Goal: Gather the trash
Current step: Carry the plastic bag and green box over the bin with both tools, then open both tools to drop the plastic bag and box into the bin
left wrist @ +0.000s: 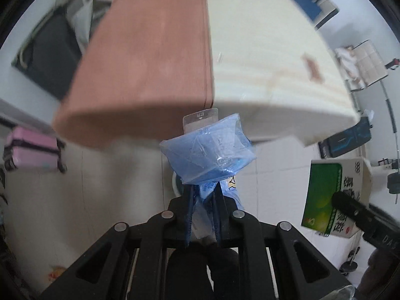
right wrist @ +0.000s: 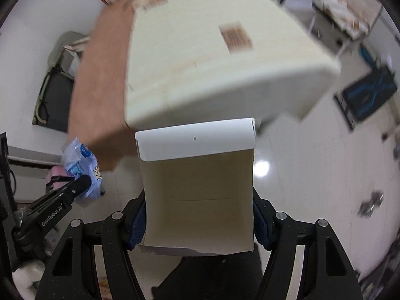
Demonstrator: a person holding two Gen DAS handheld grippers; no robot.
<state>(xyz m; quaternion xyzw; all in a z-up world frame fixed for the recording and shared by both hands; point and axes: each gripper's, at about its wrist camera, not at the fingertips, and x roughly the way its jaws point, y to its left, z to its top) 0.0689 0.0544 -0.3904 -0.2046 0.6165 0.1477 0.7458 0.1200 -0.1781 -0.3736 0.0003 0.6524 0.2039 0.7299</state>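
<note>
My left gripper (left wrist: 203,200) is shut on a crumpled blue plastic wrapper (left wrist: 208,155) and holds it in the air above the floor, short of the table's near end. The wrapper also shows in the right wrist view (right wrist: 80,160), with the left gripper (right wrist: 82,182) around it. My right gripper (right wrist: 200,225) is shut on an open cardboard box (right wrist: 200,195), its tan inside facing the camera. The same box, green and white outside, shows in the left wrist view (left wrist: 335,195) at the right, held by the right gripper (left wrist: 350,207).
A cream table (right wrist: 212,62) with a reddish-brown strip (left wrist: 150,57) along its left side fills the upper frames. A pink suitcase (left wrist: 32,151) stands on the white tiled floor at the left. A dark mat (right wrist: 53,95), a blue-black case (right wrist: 370,92) and small debris (right wrist: 370,205) lie on the floor.
</note>
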